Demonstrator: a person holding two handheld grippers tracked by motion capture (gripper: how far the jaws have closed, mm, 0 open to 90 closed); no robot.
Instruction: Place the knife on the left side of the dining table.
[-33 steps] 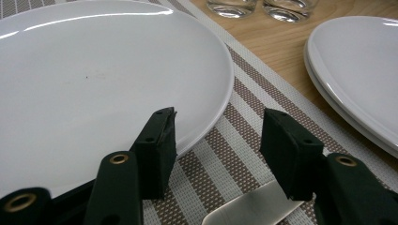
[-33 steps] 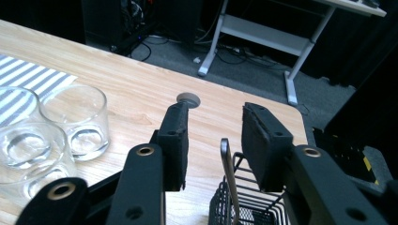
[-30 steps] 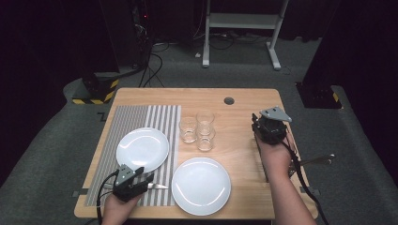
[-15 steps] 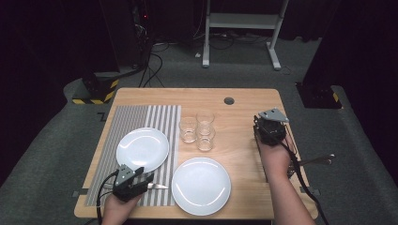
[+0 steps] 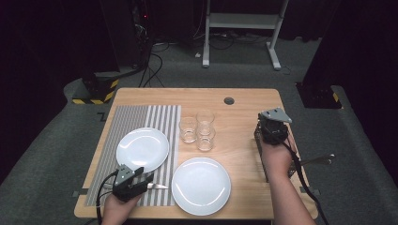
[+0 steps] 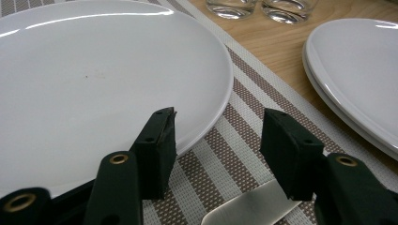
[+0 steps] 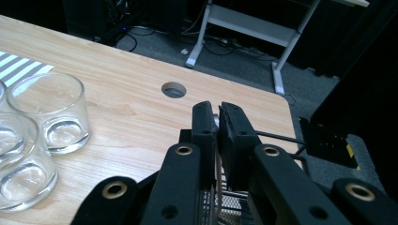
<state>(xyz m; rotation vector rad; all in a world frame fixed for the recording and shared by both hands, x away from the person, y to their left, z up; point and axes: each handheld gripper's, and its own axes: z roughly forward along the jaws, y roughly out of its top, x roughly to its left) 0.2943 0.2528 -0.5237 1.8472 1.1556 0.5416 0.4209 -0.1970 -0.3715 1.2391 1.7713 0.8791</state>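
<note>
My left gripper (image 5: 149, 180) (image 6: 218, 126) rests low at the front left, open. A knife (image 5: 157, 186) (image 6: 253, 208) lies flat on the striped placemat (image 5: 155, 117) with its blade tip under the gap. A white plate (image 5: 142, 149) (image 6: 94, 79) sits just beyond its left jaw. My right gripper (image 5: 270, 125) (image 7: 217, 112) hovers over a wire mesh holder (image 5: 259, 140) (image 7: 234, 206) at the right. Its jaws have just been closing and now pinch a thin metal utensil (image 7: 216, 121) that stands in the holder.
A second white plate (image 5: 202, 185) (image 6: 356, 70) lies at the front centre on bare wood. Three glasses (image 5: 197, 129) (image 7: 51, 112) cluster mid-table. A cable hole (image 5: 229, 101) (image 7: 173, 89) is near the far edge. Another utensil (image 5: 319, 161) juts past the table's right edge.
</note>
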